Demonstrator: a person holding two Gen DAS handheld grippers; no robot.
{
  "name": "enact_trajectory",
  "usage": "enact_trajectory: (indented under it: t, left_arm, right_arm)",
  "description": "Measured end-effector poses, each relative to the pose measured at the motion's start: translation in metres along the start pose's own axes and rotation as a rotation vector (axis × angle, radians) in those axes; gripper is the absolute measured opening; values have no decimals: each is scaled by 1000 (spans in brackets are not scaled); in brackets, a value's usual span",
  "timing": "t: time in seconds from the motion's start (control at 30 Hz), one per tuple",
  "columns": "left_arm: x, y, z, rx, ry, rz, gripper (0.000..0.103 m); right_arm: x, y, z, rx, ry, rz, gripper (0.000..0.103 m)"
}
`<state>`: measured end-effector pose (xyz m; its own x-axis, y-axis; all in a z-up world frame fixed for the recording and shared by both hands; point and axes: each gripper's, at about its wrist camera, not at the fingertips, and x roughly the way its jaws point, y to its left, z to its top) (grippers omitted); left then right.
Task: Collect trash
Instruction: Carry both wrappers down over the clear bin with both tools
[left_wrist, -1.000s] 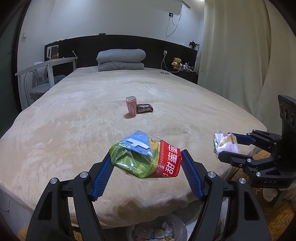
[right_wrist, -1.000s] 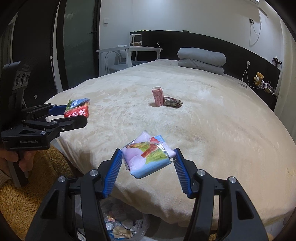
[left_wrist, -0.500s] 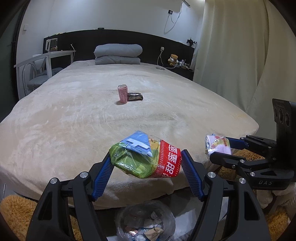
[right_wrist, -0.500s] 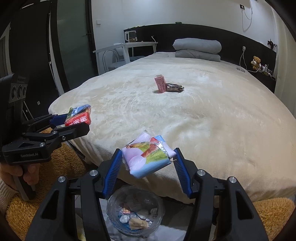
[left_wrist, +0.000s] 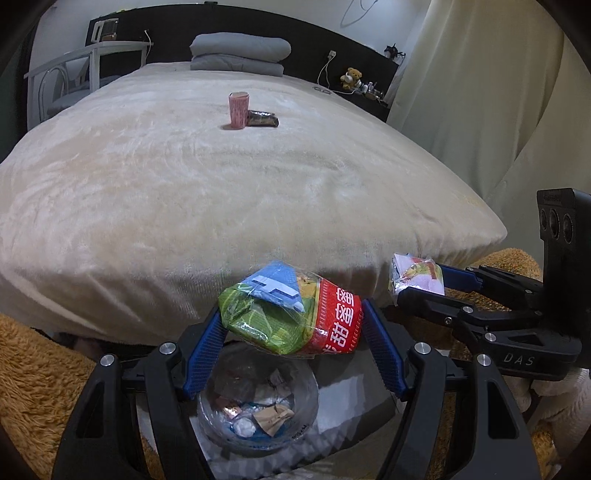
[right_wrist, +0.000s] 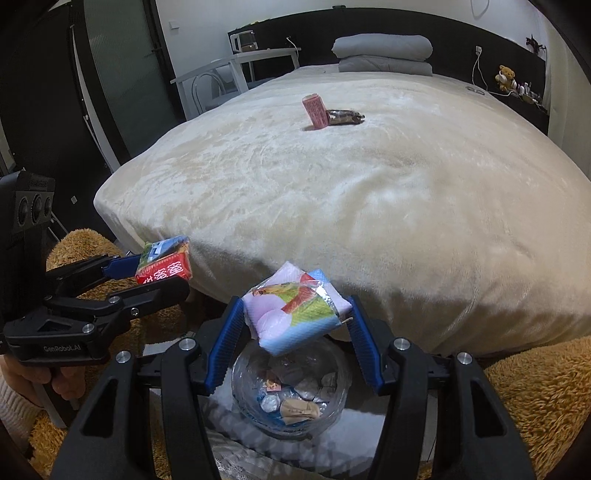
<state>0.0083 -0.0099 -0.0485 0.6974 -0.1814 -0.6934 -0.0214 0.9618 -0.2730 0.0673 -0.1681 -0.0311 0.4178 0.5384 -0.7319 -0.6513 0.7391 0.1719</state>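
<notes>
1. Your left gripper (left_wrist: 291, 328) pinches the green-and-red snack bag (left_wrist: 291, 314); your right gripper (right_wrist: 295, 325) pinches the pink packet (right_wrist: 295, 310).
2. Both have moved back off the bed (left_wrist: 184, 184) and now hang above the trash bin (left_wrist: 258, 406); release looks due.
3. Pink can (left_wrist: 238, 110) and dark wrapper (left_wrist: 263, 119) remain uncollected mid-bed.

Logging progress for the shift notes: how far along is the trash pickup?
Done: the clear bin already holds wrappers. In hand: the left gripper clamps a green-and-red snack packet and the right gripper a pink tissue pack, both above the bin. Left: the pink cup and dark wrapper on the bed.
</notes>
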Motion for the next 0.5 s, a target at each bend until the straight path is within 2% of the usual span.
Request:
enact_trajectory:
  t: [0.13,0.5]
  left_arm:
    - [12,3,-9,-27,64,-1,71]
    - [58,17,-22,-97,274,76,71]
  right_arm:
    - [11,-6,-5,52,62,45,57]
    - [59,-31,-12,234,245,102,57]
